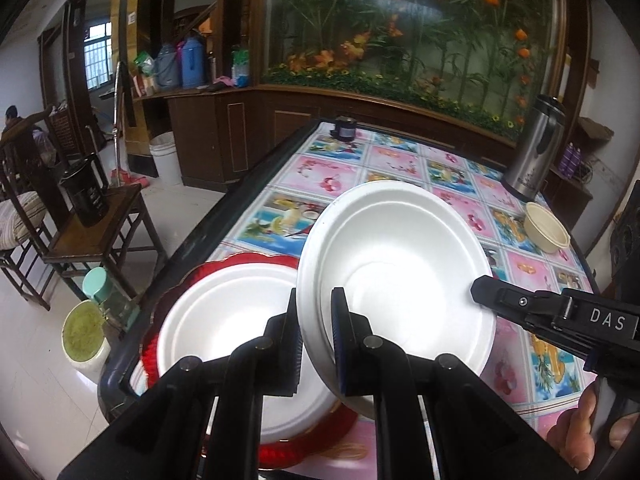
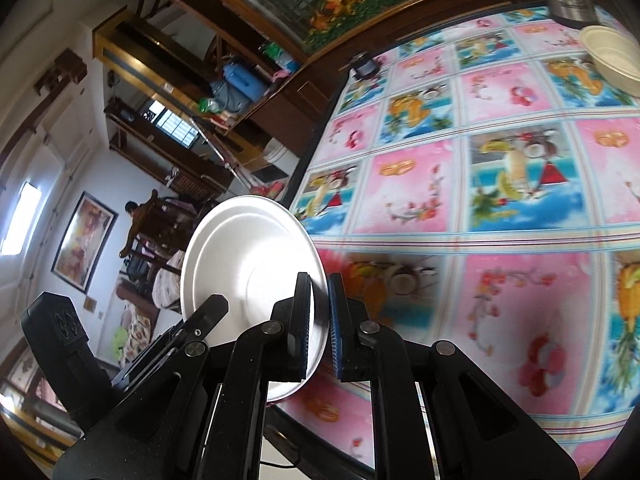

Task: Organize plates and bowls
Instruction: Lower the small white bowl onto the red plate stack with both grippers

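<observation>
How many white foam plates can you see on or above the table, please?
2. One white foam plate lies on the red plate at the table's near left edge. The other is tilted above the table, gripped at its rim by both claws. More may be stacked unseen.

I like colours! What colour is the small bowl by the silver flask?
The bowl is cream, a pale yellowish white. The left wrist view shows it best.

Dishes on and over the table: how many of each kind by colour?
White foam plates: 2, held plate, plate on red mat
Cream bowls: 1
Total: 3
</observation>
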A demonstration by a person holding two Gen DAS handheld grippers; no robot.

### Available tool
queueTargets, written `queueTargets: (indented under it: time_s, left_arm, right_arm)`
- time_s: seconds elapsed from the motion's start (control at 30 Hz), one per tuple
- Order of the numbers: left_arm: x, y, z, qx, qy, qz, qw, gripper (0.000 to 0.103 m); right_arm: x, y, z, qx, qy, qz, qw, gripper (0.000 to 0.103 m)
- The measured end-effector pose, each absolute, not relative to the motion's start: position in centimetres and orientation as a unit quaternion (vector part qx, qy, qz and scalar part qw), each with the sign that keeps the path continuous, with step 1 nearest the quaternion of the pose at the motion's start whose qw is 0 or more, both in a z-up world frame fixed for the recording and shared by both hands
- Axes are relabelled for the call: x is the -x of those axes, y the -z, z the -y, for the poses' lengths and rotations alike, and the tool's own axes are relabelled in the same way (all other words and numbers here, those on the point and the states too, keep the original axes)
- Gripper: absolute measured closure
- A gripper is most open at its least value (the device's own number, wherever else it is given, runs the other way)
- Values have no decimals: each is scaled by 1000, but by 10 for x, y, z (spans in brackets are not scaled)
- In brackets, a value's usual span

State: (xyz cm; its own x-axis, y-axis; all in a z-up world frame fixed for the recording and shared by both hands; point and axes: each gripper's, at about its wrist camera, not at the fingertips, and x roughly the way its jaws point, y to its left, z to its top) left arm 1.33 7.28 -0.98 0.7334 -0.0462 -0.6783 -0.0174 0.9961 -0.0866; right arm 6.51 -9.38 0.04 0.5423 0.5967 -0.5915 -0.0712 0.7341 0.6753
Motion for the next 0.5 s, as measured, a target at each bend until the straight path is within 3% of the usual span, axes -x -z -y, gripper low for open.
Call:
queueTargets:
  time_s: [0.5]
  left_arm:
    - [-18, 33, -149, 80, -64, -404, 909, 92]
  right_arm:
    - [-88, 23, 0, -254, -240, -490, 799, 94]
